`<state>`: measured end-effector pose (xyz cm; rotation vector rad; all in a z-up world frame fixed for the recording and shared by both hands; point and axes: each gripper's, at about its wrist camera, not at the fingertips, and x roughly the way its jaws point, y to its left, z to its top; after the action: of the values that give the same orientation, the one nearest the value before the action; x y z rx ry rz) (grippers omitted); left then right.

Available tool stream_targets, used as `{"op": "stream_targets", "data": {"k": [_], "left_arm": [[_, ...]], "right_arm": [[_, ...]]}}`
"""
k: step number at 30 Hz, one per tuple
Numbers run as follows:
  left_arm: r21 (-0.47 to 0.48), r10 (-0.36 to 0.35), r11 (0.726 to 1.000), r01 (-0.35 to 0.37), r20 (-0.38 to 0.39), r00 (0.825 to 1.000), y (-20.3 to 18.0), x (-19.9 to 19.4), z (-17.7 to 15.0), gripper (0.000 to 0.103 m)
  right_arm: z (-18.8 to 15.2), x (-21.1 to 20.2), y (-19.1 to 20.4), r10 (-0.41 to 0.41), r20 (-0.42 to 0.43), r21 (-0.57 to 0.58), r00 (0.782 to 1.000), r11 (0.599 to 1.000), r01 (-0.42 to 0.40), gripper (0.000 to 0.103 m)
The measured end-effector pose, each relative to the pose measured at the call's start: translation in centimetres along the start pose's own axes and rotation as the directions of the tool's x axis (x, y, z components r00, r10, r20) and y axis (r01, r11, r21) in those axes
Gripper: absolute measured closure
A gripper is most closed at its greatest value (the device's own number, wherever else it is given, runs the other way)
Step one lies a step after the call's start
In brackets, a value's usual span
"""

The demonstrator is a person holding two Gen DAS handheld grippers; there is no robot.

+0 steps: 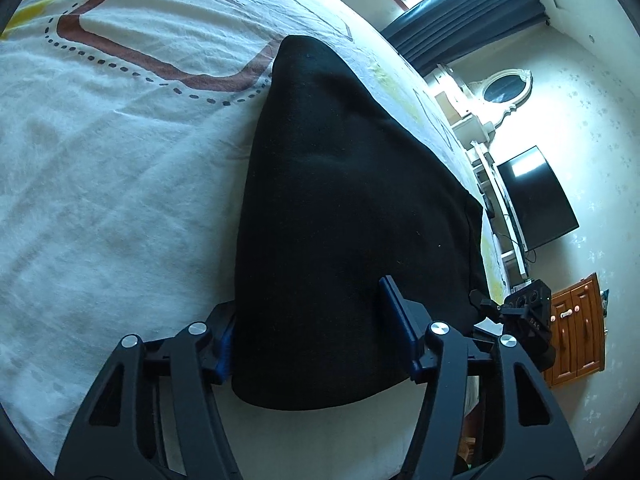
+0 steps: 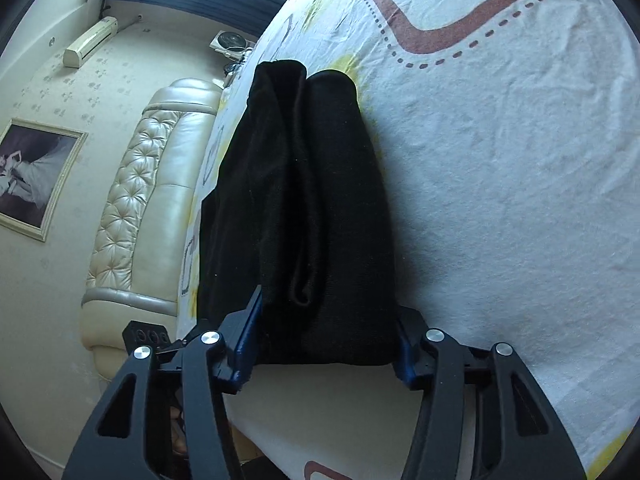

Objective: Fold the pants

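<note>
The black pants (image 1: 344, 200) lie folded in a long thick stack on the white patterned bed sheet (image 1: 120, 184). My left gripper (image 1: 316, 328) is open, its blue-padded fingers (image 1: 400, 320) straddling the near end of the stack, one under the cloth edge. In the right wrist view the pants (image 2: 312, 208) show two folded layers side by side. My right gripper (image 2: 324, 344) is open too, its fingers (image 2: 248, 336) on either side of the stack's near edge. The right gripper (image 1: 524, 316) also shows at the left wrist view's right edge.
The bed's edge runs close to both grippers. A padded cream headboard (image 2: 152, 208) stands to the left in the right wrist view. A dark TV (image 1: 536, 196), a wooden cabinet (image 1: 576, 332) and a white dresser with oval mirror (image 1: 500, 92) line the wall.
</note>
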<state>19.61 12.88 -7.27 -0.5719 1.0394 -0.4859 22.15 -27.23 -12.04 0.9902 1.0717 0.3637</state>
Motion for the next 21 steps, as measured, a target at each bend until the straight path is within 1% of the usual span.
{"op": "stream_targets", "data": {"k": [3,7,9,13,21], "left_arm": [[-0.001,0.002,1.0,-0.002,0.009,1.0,0.1,-0.4,0.0,0.056],[0.017,0.033,0.999,-0.034,0.018,0.999,-0.7,-0.6,0.1,0.061],[0.026,0.047,0.999,-0.048,0.02,0.999,-1.0,-0.8,0.1,0.063],[0.022,0.062,0.998,-0.062,0.018,0.998,-1.2,-0.9,0.2,0.065],[0.039,0.085,0.996,-0.085,0.014,0.996,-1.6,-1.2,0.1,0.066]], "right_arm": [[-0.1,-0.2,-0.3,0.02,0.005,0.012,1.0,1.0,-0.02,0.055],[-0.3,-0.6,-0.4,0.049,0.02,0.031,0.999,0.998,-0.05,0.062],[-0.4,-0.7,-0.4,0.057,0.025,0.039,0.998,0.998,-0.058,0.063],[-0.5,-0.8,-0.4,0.076,0.035,0.066,0.996,0.995,-0.079,0.064],[-0.8,-1.2,0.4,0.078,0.035,0.062,0.996,0.995,-0.08,0.066]]}}
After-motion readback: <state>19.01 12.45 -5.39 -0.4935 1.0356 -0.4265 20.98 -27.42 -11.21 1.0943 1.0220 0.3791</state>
